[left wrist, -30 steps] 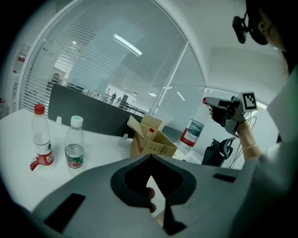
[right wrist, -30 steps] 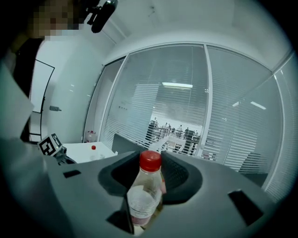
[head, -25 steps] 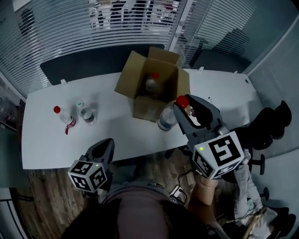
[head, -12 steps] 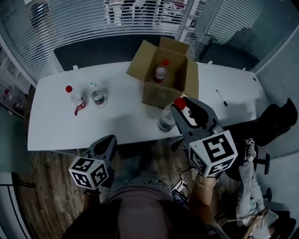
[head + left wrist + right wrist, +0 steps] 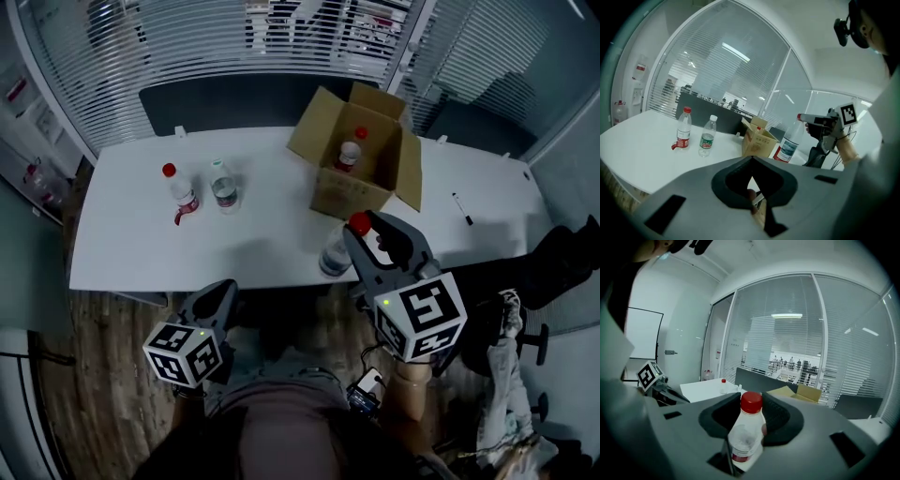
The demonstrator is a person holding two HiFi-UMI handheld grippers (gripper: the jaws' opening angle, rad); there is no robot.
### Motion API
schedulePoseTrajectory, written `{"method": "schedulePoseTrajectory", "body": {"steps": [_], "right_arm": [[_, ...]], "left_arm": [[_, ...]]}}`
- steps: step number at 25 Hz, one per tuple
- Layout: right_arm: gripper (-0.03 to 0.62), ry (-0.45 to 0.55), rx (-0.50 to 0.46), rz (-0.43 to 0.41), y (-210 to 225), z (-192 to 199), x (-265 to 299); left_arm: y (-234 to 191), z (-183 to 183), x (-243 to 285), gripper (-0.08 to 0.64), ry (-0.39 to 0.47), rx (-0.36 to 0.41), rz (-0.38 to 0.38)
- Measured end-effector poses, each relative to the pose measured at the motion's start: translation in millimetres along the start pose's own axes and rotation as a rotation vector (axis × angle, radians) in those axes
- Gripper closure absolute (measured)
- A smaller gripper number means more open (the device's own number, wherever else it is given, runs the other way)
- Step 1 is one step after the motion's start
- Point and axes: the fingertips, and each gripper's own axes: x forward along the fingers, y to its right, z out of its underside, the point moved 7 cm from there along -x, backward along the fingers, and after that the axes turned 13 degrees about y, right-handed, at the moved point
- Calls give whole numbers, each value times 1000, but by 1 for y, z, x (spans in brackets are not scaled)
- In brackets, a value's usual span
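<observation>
My right gripper (image 5: 367,242) is shut on a clear water bottle with a red cap (image 5: 336,251), held tilted over the white table's (image 5: 131,253) front edge. In the right gripper view the bottle (image 5: 744,434) stands between the jaws of the right gripper (image 5: 750,405). My left gripper (image 5: 214,305) hangs in front of the table with its jaws together and nothing in them; the left gripper (image 5: 752,176) faces the table. An open cardboard box (image 5: 389,178) with a red-capped bottle (image 5: 350,152) inside stands just beyond the held bottle.
A red-capped bottle (image 5: 178,192) and a white-capped bottle (image 5: 222,186) stand side by side on the table's left part. A black pen (image 5: 460,208) lies at the right. A dark screen (image 5: 225,98) runs behind the table. Wood floor lies below the front edge.
Both grippers have drawn back from the table. The held bottle has come from beside the box to the table's front edge. The table's bottles and box look farther away.
</observation>
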Motion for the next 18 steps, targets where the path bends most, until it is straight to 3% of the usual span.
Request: {"method": "schedulePoseTrajectory", "body": {"steps": [10,18], "right_arm": [[436,-23,25,32,-49,-1,53],[436,-29,60,4,-102,3,110]], "left_arm": [[-63,-38,-12,552,-7,28,40],[-133,-65,-34,552,-8,48,-8]]}}
